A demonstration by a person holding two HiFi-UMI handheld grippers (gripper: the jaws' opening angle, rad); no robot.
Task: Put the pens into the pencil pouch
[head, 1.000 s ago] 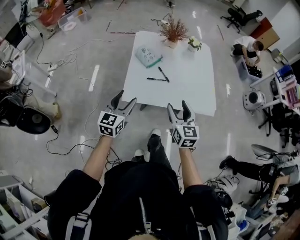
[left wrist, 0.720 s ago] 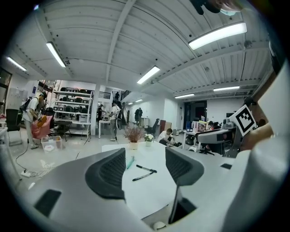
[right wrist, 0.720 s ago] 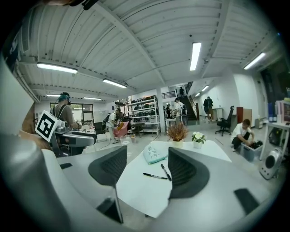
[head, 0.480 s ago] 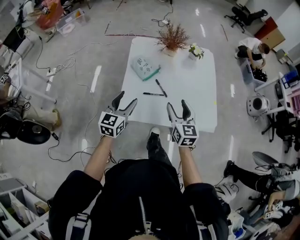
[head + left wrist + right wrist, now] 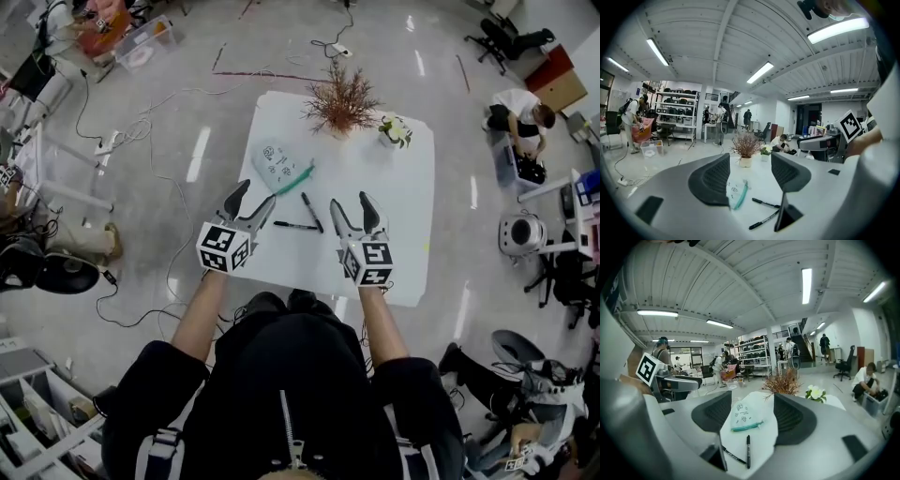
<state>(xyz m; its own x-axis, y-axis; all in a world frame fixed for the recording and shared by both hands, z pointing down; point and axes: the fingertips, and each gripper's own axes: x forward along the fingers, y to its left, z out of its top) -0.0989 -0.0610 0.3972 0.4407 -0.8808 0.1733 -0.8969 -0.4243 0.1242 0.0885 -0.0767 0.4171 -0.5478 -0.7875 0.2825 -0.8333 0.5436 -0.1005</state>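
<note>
- Over the near edge of the white table (image 5: 398,202): left gripper (image 5: 255,195) and right gripper (image 5: 350,202), side by side, level, both pointing at the far end.
- Left gripper's jaws stand apart, nothing between them. Same for the right: jaws spread, nothing held.
- A second ago both grippers hung over bare floor, short of the table. The person has stepped in since; the table now sits close under the jaw tips, and the shoes seen earlier are out of sight.
- First pen (image 5: 294,226), black, lies crosswise just ahead of the left gripper's tips, between the two grippers.
- Second pen (image 5: 311,212), black, lies at a slant just beyond it; their ends come close together, contact unclear.
- Pencil pouch (image 5: 279,167), pale with a teal edge, flat on the table past the pens, toward the left side. Neither pen is in it.
- Far end of the table: dried plant (image 5: 339,98) and small flower pot (image 5: 395,131).
</note>
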